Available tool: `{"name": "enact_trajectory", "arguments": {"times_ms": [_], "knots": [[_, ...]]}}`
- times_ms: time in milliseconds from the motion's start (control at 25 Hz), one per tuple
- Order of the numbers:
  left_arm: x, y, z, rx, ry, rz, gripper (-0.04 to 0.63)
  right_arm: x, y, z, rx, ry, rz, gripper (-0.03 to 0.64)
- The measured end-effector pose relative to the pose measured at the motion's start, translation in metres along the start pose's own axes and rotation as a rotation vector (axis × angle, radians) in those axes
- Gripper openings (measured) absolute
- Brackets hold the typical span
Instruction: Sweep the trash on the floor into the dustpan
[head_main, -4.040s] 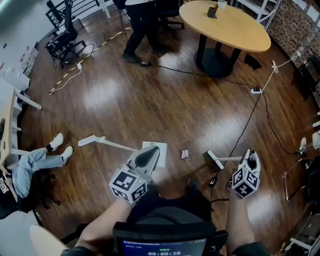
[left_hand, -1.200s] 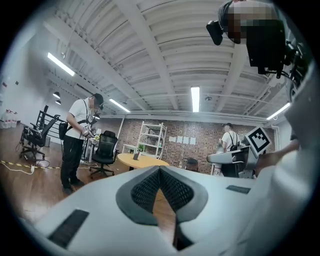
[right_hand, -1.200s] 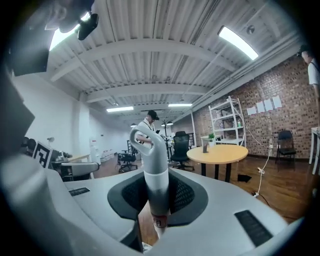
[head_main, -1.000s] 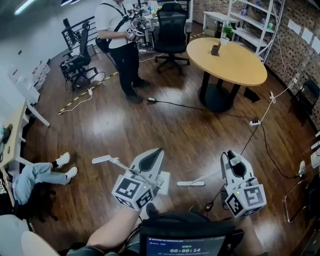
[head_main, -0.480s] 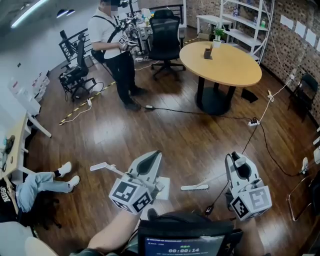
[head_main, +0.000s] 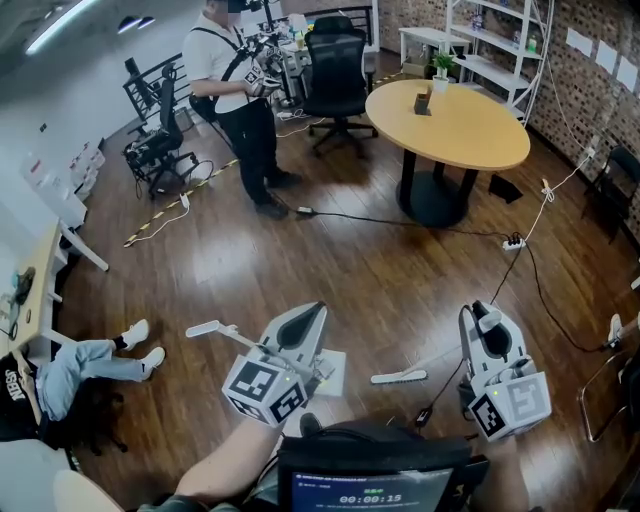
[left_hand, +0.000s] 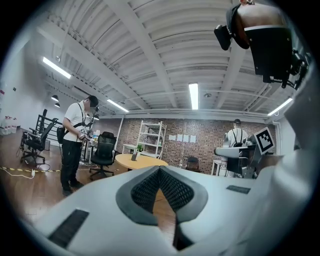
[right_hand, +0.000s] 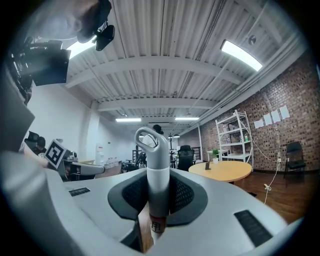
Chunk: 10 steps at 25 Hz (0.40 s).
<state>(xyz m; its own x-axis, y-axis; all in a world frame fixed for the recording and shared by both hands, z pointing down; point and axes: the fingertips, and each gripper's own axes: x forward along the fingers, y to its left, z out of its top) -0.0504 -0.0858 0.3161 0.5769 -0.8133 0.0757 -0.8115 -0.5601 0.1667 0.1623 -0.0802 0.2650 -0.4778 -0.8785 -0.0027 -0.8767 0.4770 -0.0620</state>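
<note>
My right gripper (head_main: 482, 318) has the broom (head_main: 398, 378).
Its jaws pinch the grey handle (right_hand: 157, 185); my left gripper (head_main: 308, 312) looks pressed together, seemingly empty, above the dustpan (head_main: 333, 372).

Head view high, steeply down, gripper views low, angled upward, all sharing round table (head_main: 447, 125)

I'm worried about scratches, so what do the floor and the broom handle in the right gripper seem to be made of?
Floor: dark wood planks or wood-look laminate, glossy; plank seams and glare from the lights show.
Broom handle: smooth grey with a satin sheen and a moulded hanging loop on top; likely plastic, possibly coated metal.
</note>
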Motion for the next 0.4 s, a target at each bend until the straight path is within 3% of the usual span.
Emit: {"name": "enact_trajectory", "arguments": {"times_ms": [400], "knots": [[0.0011,0.0111,0.0069,-0.002,-0.016,0.0,0.015,0.0081,-0.0011,-0.0047,0.019,0.006,-0.015,0.078]]}}
